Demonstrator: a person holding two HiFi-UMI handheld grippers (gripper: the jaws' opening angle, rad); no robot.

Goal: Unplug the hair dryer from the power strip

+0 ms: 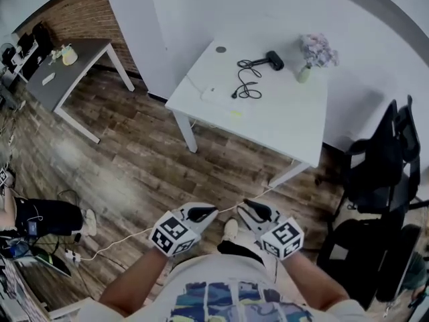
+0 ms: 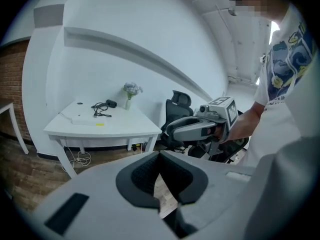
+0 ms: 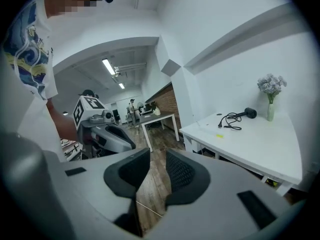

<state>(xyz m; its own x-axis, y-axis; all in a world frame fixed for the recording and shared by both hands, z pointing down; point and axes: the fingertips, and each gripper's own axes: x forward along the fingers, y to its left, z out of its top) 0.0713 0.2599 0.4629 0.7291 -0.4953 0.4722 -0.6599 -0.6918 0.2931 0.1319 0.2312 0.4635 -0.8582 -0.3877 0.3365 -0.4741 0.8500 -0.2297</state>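
Observation:
A black hair dryer [image 1: 275,62] lies far off on the white table [image 1: 281,123], and its black cord [image 1: 248,80] coils toward a flat white power strip [image 1: 216,96]. From here I cannot tell whether the plug sits in the strip. The left gripper view shows the dryer [image 2: 111,103] as small, and so does the right gripper view [image 3: 248,113]. Both grippers hang over the wooden floor, well short of the table, close to the person's body. My left gripper [image 1: 209,212] [image 2: 160,156] has its tips together and holds nothing. My right gripper [image 1: 247,205] [image 3: 158,156] is open and empty.
A vase of flowers [image 1: 314,51] stands on the table beside the dryer. Black office chairs [image 1: 382,173] crowd the right side. A grey side table [image 1: 74,62] stands at the far left. A white cable [image 1: 120,241] runs across the floor, and a person's leg [image 1: 47,217] shows at the left.

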